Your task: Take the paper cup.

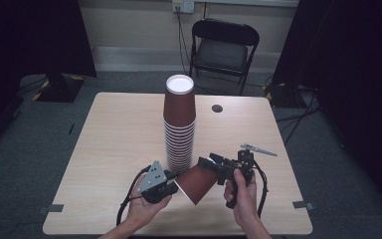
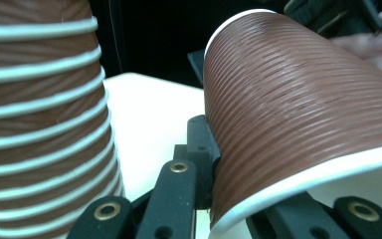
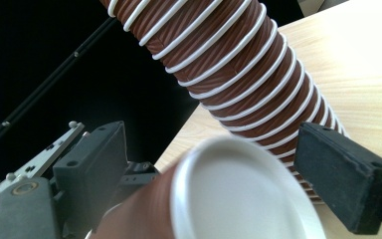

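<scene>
The left gripper [image 1: 171,176] has its jaws closed on the white rim of a single brown paper cup [image 1: 197,181], one jaw inside and one outside the wall, holding it tilted on its side above the wooden table [image 1: 109,149]. The right gripper [image 1: 215,164] stands wide open around the cup's closed base, jaws clear of it. Just behind rises a tall stack of upturned cups [image 1: 180,124].
</scene>
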A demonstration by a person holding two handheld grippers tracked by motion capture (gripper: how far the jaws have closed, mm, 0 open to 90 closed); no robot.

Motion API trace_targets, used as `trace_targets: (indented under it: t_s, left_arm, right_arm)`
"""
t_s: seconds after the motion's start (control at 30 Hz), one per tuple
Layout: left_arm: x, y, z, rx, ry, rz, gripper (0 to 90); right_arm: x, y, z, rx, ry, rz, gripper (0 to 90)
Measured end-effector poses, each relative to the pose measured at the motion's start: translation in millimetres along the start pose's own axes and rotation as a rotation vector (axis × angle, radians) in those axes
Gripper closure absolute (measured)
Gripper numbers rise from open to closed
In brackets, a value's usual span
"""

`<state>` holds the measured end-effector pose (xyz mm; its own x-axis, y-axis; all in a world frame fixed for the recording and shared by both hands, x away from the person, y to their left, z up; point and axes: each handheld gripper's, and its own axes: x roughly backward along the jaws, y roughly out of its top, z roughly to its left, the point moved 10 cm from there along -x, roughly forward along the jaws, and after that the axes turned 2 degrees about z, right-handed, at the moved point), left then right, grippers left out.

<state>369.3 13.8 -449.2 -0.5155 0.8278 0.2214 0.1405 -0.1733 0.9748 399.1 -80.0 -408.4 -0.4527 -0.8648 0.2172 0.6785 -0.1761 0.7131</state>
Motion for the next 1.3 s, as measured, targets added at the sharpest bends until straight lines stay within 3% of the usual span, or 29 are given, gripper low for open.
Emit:
trace_targets:
  t_s: [0.1, 0.13, 0.27, 0.43, 0.47, 0.5, 0.6, 0.67, 0.7, 0.9, 0.97, 1.03, 1.3]
  left_arm:
    - [0.9, -1.7, -2.7, 0.009, -0.021, 0.023, 85.2]
    - [1.0, -1.7, -5.7, 0.017, -0.046, 0.029, 85.2]
    - [3.5, -3.4, -8.4, 0.039, -0.067, 0.066, 85.2]
    - [9.9, -8.8, -0.2, 0.109, -0.089, 0.125, 85.1]
    - [11.1, -10.3, 2.1, 0.111, -0.076, 0.141, 85.1]
    - [12.6, -12.1, 2.2, 0.121, -0.100, 0.161, 85.2]
    - [17.4, -18.6, 5.4, 0.137, -0.103, 0.214, 85.1]
    - [21.7, -21.6, 6.4, 0.116, -0.094, 0.230, 85.2]
    - [23.5, -23.2, 7.5, 0.101, -0.063, 0.237, 85.2]
    - [25.3, -29.5, 3.7, 0.099, -0.077, 0.292, 85.3]
    - [23.9, -34.1, 2.8, 0.104, -0.104, 0.336, 85.3]
    - [23.8, -36.5, 0.1, 0.146, -0.150, 0.367, 85.2]
    - [21.9, -44.3, 3.8, 0.163, -0.170, 0.468, 85.3]
  right_arm:
    - [-0.1, 0.8, 0.5, 0.013, 0.002, 0.000, 13.5]
    - [0.3, 0.8, -0.1, 0.018, 0.000, 0.000, 13.6]
    - [4.2, 3.8, -2.5, 0.038, -0.018, -0.012, 14.2]
    - [11.5, 7.1, -1.6, 0.114, -0.030, -0.012, 14.7]
    - [12.6, 7.0, -1.8, 0.125, -0.035, -0.006, 14.8]
    - [13.5, 6.1, -1.5, 0.138, -0.035, 0.004, 14.8]
    - [14.1, 1.7, -0.9, 0.192, -0.040, 0.032, 15.5]
    - [12.7, -2.3, 0.1, 0.220, -0.028, 0.046, 15.7]
    - [12.1, -4.5, 0.2, 0.230, -0.027, 0.054, 15.6]
    - [8.5, -20.9, 3.6, 0.293, -0.013, 0.125, 13.5]
    - [9.2, -25.9, 4.6, 0.327, -0.021, 0.139, 13.4]
    - [9.7, -30.7, 5.3, 0.354, -0.023, 0.159, 13.4]
    - [11.2, -51.8, 3.2, 0.479, -0.055, 0.259, 14.3]
